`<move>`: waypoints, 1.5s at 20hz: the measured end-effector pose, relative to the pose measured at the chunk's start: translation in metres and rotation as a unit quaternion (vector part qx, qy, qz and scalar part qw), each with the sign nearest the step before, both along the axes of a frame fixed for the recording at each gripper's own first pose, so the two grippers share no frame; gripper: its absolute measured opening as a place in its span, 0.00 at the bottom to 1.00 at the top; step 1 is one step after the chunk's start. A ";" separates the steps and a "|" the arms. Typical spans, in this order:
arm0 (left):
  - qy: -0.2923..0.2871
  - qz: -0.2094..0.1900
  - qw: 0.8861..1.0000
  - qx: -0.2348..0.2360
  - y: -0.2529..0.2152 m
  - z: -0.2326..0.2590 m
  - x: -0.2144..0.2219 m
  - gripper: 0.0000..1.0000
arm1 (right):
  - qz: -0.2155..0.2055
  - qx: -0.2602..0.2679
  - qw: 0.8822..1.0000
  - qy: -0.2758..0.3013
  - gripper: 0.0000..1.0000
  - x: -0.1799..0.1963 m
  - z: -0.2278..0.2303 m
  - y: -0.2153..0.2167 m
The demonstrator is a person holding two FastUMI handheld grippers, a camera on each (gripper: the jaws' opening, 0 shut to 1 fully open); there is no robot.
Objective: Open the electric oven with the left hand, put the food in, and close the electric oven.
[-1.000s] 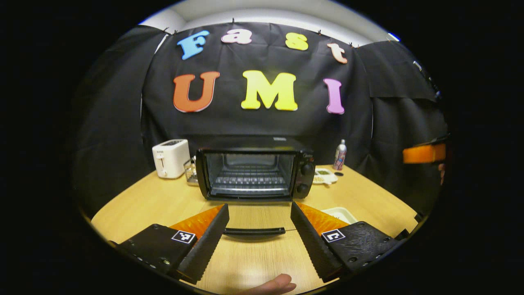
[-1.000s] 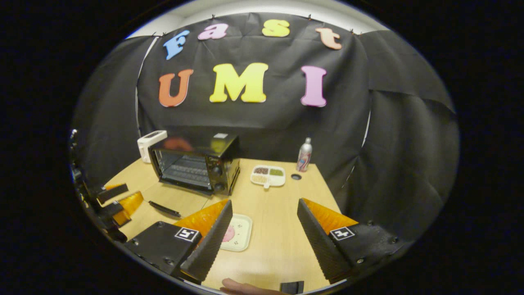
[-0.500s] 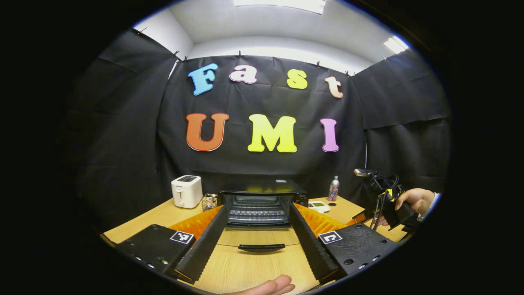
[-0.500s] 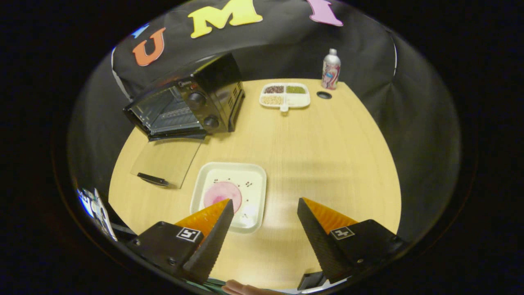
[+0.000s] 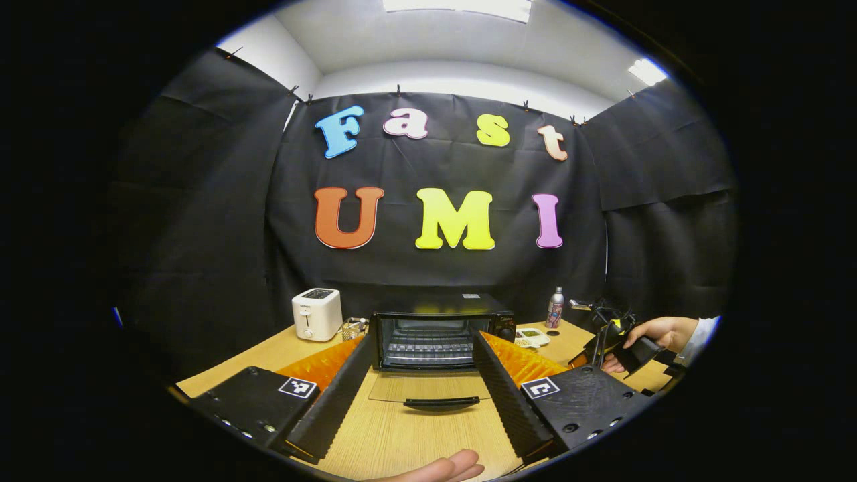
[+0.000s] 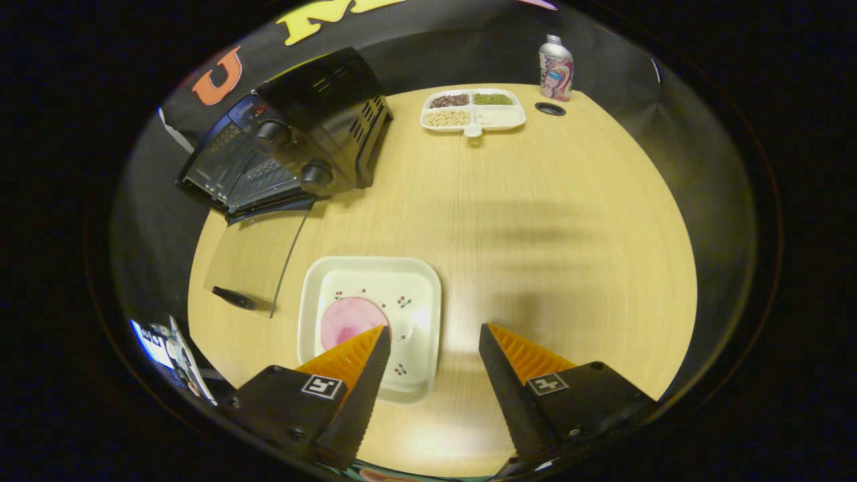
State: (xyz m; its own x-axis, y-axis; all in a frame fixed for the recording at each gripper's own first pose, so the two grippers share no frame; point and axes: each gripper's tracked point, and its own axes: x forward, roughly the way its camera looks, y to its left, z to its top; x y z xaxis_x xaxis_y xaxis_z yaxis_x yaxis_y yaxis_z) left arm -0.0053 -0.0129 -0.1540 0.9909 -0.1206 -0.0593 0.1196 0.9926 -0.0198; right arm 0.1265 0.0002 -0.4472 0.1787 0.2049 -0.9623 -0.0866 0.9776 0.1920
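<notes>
1. The black electric oven (image 5: 438, 333) stands open at the back of the pale wooden tabletop (image 6: 535, 221), its glass door (image 5: 428, 389) folded flat with the black handle nearest us. So the opening step looks done.
2. The left gripper (image 5: 420, 391) has pulled back and up from that door over the last second; its fingers stand well apart, holding nothing.
3. The right gripper (image 6: 432, 365) has swung from facing the wall to looking down on the tabletop. It now hangs over the near edge of the square white plate (image 6: 415, 375) carrying the round pink slice of food (image 6: 348, 320).
4. Its fingers are spread too, not yet touching plate or food.
5. I'd judge the pickup comes next: the food sits in front of the oven, beside the lowered door.
</notes>
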 end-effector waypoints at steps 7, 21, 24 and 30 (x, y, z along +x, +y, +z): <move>0.008 -0.003 1.000 0.022 0.001 -0.010 0.000 0.95 | -0.023 0.049 0.996 0.074 0.21 -0.003 -0.018 0.007; 0.031 0.007 0.999 0.016 0.010 -0.016 -0.001 0.84 | -0.109 0.218 0.965 0.098 0.02 -0.009 -0.017 -0.010; 0.031 0.006 0.999 0.013 0.011 -0.014 -0.003 0.95 | -0.122 0.222 0.963 0.086 0.01 -0.018 -0.006 -0.024; 0.030 0.012 0.999 0.012 0.021 -0.013 -0.009 0.95 | -0.116 0.216 0.969 0.040 0.04 -0.025 0.044 -0.019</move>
State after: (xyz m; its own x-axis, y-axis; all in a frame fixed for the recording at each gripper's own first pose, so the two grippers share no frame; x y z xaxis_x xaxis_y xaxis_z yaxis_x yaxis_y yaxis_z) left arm -0.0139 0.0080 -0.1666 0.9881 -0.0945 -0.1215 0.0949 0.9955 -0.0024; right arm 0.1014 -0.0191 -0.4028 0.1969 0.5539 -0.8089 0.1584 0.7963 0.5838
